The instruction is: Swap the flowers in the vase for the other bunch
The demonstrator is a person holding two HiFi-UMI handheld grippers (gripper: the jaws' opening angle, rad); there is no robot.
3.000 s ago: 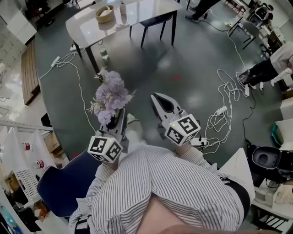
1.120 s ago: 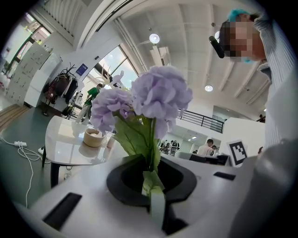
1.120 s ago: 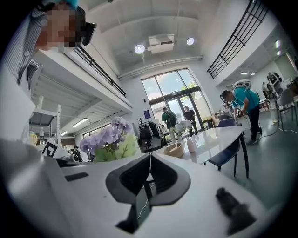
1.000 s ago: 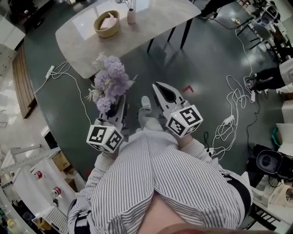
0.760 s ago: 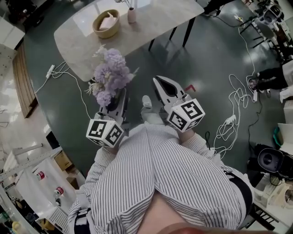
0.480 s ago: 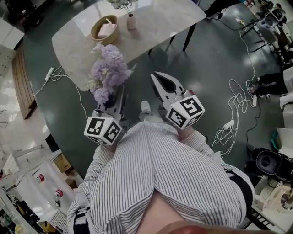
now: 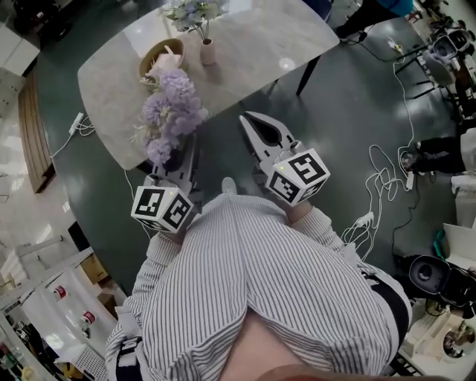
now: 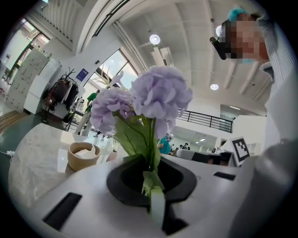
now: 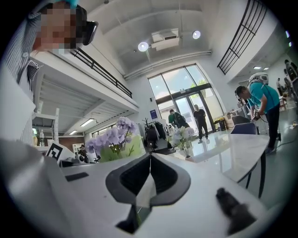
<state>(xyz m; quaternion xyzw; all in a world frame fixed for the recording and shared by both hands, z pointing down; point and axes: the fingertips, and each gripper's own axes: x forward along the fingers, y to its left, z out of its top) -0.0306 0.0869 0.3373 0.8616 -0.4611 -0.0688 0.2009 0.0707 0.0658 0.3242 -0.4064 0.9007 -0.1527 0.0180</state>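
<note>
My left gripper (image 7: 181, 155) is shut on the green stems of a purple hydrangea bunch (image 7: 168, 111), which stands upright over the table's near edge. In the left gripper view the stems (image 8: 152, 183) sit pinched between the jaws, with the blooms (image 8: 153, 95) above. A small pink vase (image 7: 207, 52) holding pale flowers (image 7: 195, 12) stands on the marble table (image 7: 253, 45). My right gripper (image 7: 248, 120) is shut and empty, level, beside the bunch and short of the table. The vase's flowers (image 9: 182, 135) also show in the right gripper view.
A round woven basket (image 7: 159, 57) sits on the table just left of the vase. Table legs (image 7: 307, 72) stand at the right. Cables (image 7: 379, 171) lie on the dark floor to the right, and a power strip cord (image 7: 74, 123) to the left. People stand in the far background.
The person has walked toward the table, so the table, vase and basket now sit closer to both grippers. The left gripper still holds the purple bunch; the right stays shut.
</note>
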